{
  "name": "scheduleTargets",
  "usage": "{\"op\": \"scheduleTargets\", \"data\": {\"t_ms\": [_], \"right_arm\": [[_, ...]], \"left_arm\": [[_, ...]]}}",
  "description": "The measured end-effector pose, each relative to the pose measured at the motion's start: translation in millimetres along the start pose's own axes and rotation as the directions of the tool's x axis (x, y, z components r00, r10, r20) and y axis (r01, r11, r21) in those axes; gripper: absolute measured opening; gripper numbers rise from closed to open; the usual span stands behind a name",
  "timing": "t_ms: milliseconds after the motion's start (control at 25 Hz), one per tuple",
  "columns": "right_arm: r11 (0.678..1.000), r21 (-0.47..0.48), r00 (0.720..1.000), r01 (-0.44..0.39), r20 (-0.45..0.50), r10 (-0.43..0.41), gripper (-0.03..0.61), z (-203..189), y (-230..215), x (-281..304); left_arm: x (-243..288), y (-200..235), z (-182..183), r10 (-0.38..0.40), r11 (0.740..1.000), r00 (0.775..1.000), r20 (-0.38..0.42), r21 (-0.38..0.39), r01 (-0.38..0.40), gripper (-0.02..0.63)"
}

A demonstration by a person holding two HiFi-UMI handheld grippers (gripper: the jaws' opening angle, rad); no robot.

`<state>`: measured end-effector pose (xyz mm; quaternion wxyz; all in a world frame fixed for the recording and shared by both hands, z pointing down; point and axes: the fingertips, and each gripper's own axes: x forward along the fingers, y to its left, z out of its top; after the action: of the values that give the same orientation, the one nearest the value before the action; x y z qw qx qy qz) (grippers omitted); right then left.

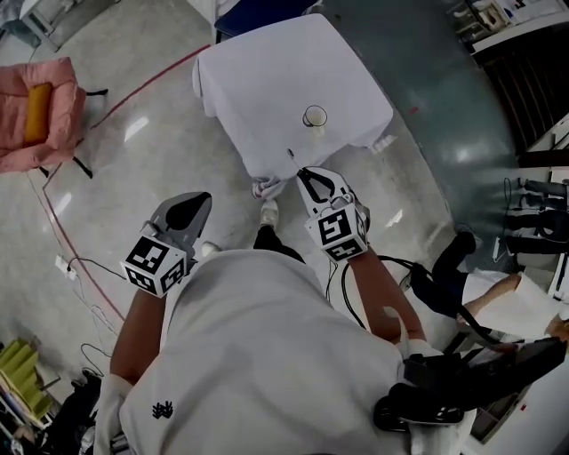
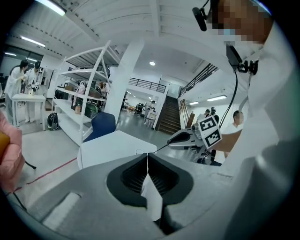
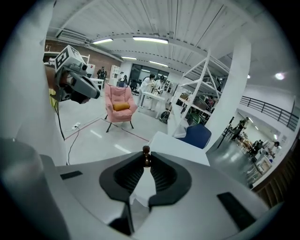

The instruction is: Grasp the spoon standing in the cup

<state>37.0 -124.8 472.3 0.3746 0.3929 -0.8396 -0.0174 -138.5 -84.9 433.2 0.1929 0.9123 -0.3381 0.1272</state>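
A white cup [image 1: 314, 116] stands on the white-clothed table [image 1: 267, 71] ahead of me. A thin dark spoon [image 1: 292, 155] is out of the cup, held level in front of the table's near edge. My right gripper [image 1: 304, 175] is shut on it. In the right gripper view its brown end [image 3: 146, 151] pokes out between the closed pads. In the left gripper view the spoon [image 2: 161, 148] juts from the right gripper [image 2: 172, 141] as a fine stick. My left gripper [image 1: 197, 203] hangs lower left over the floor, shut and empty, with its tips [image 2: 148, 157] touching.
A pink armchair [image 1: 40, 111] with an orange cushion stands far left, inside red floor tape [image 1: 142, 89]. A blue chair [image 1: 258, 13] sits behind the table. Cables [image 1: 89, 284] run on the floor at left. A seated person [image 1: 498, 298] and desks are at right.
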Motion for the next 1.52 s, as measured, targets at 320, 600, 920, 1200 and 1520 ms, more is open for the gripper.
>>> {"op": "scheduleTargets", "data": {"t_ms": [320, 600, 920, 1200, 1520], "right_arm": [[1.000, 0.006, 1.000, -0.022, 0.012, 0.022, 0.052, 20, 44, -8], [0.999, -0.004, 0.999, -0.044, 0.021, 0.045, 0.052, 36, 79, -5], [0.998, -0.015, 0.997, -0.059, 0.040, 0.060, 0.052, 43, 92, -9], [0.997, -0.030, 0.996, -0.075, 0.045, 0.076, 0.051, 48, 96, -8], [0.996, -0.025, 0.996, -0.080, 0.044, 0.082, 0.051, 46, 90, -3]], "left_arm": [[-27, 7, -17, 0.002, 1.000, 0.999, -0.033, 0.006, -0.002, 0.012], [-52, 18, -32, 0.004, 1.000, 0.999, -0.039, 0.000, -0.004, 0.012], [-61, 16, -38, 0.014, 1.000, 0.999, -0.037, -0.007, -0.015, 0.012], [-64, 17, -39, 0.024, 1.000, 0.999, -0.035, -0.014, -0.024, 0.012], [-54, 20, -37, 0.020, 1.000, 0.999, -0.042, -0.017, -0.021, 0.012]]}}
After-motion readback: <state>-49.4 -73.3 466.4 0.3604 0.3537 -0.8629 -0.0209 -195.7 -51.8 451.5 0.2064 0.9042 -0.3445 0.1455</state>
